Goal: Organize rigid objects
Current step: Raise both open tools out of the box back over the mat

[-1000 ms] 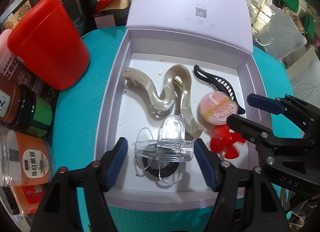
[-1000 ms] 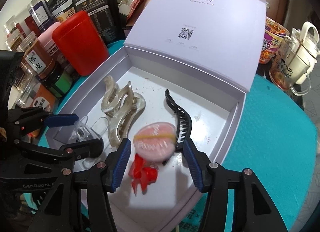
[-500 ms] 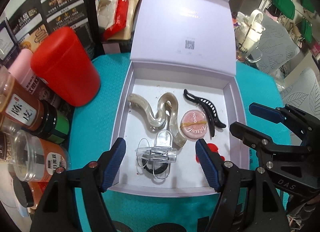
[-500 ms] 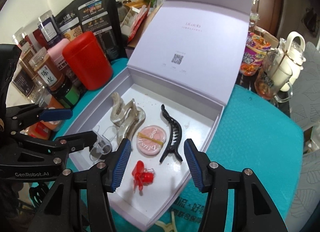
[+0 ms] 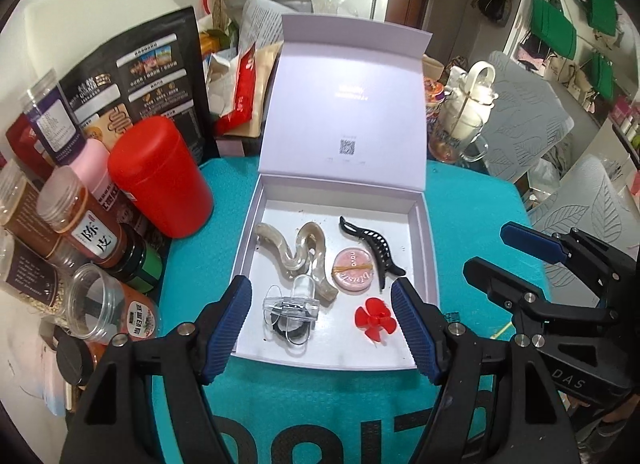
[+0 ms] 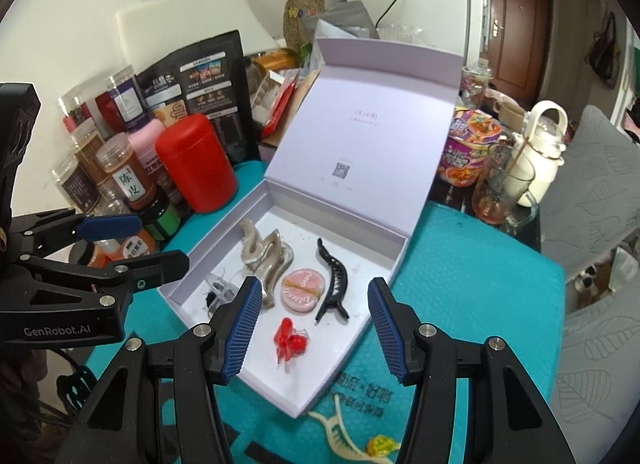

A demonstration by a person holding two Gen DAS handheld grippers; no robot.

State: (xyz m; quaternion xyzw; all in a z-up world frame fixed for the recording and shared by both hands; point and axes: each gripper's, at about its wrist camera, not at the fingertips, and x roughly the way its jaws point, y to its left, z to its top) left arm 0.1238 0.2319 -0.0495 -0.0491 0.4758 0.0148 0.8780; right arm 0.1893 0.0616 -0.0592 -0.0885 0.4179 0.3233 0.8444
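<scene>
Cluttered counter with teal mat (image 5: 192,256); jars and red canister (image 5: 160,175) stood at left. Open lilac box (image 5: 424,264) sat mid-mat, lid up at far side. Inside: beige clips (image 5: 296,252), black clip (image 5: 376,248), pink disc (image 5: 354,272), red propeller (image 5: 374,318), clear clip (image 5: 292,304). Left gripper (image 5: 320,328) and right gripper (image 6: 308,330) both hovered above box's near edge, jaws spread, holding nothing.
</scene>
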